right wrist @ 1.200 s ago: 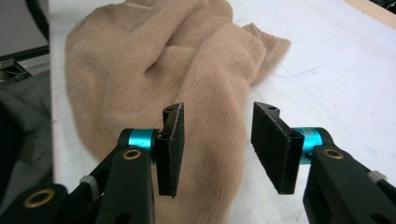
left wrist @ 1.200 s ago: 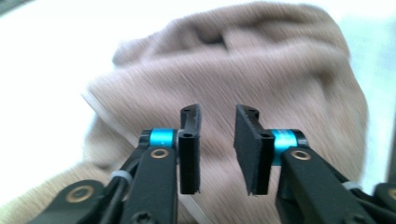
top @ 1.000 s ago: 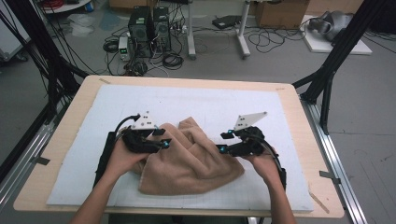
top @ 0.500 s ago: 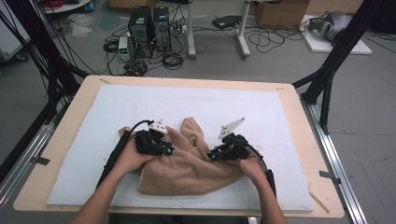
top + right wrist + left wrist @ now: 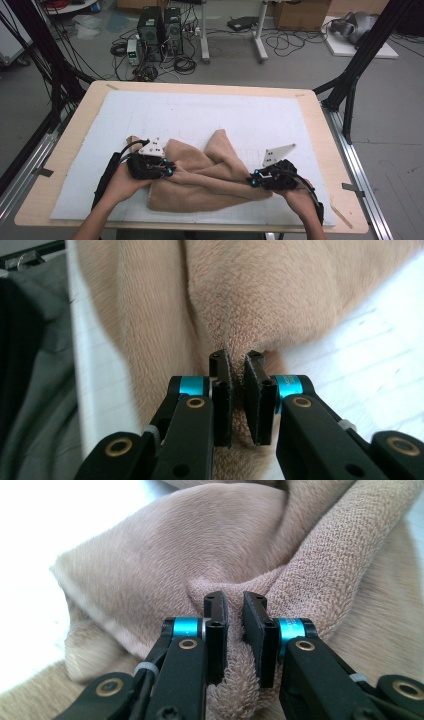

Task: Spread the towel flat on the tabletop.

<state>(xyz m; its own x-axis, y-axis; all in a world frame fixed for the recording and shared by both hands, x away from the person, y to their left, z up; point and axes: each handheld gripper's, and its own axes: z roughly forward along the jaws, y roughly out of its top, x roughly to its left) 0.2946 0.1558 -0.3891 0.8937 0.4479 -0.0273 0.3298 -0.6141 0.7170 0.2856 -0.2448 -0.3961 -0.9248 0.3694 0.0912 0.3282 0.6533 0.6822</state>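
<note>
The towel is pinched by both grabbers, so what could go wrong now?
Each gripper, left and right, holds only a small bunched fold of the tan towel, so it might slip out when lifted. The towel lies crumpled and twisted, so pulling may spread it unevenly or drag it across the white mat.

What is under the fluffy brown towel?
Under the brown towel lies a white mat on the wooden table. Whether something small hides beneath the rumpled folds cannot be seen.

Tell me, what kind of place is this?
Probably a lab set up for recording: a wooden table inside a black frame, with computer towers and loose cables on the grey floor.
</note>
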